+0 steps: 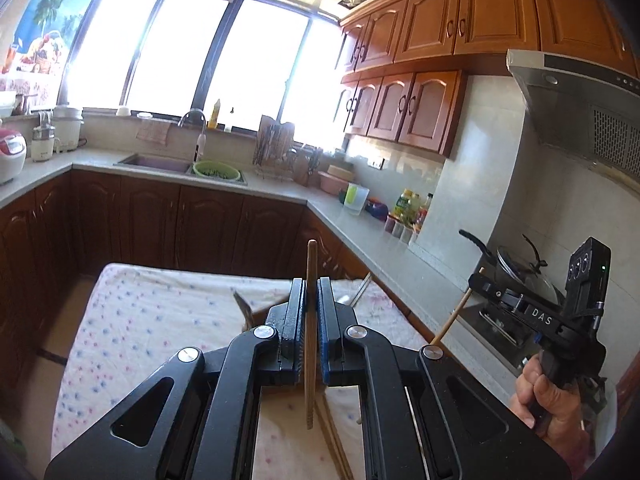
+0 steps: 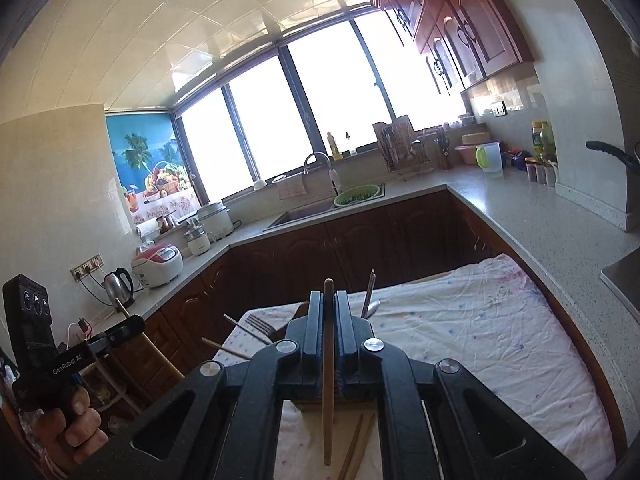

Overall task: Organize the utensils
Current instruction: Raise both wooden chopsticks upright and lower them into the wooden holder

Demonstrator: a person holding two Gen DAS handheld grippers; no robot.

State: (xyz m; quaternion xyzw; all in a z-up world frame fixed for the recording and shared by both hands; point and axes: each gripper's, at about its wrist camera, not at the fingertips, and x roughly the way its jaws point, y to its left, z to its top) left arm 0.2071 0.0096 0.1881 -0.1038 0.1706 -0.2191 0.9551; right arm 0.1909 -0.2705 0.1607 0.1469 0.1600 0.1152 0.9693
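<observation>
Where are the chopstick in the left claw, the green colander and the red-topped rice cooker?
chopstick (image 1: 311, 280), left wrist view, upper shaft above the claw.
green colander (image 1: 217, 170), left wrist view, its rim in the sink.
rice cooker (image 2: 158, 264), right wrist view, its white front.

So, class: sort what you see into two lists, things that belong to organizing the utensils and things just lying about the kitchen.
Part of the job:
- left gripper, shut on a chopstick
- right gripper, shut on another chopstick
- loose chopsticks on the cloth
- fork

Just lying about:
- green colander
- kettle
- rice cooker
- pitcher
</observation>
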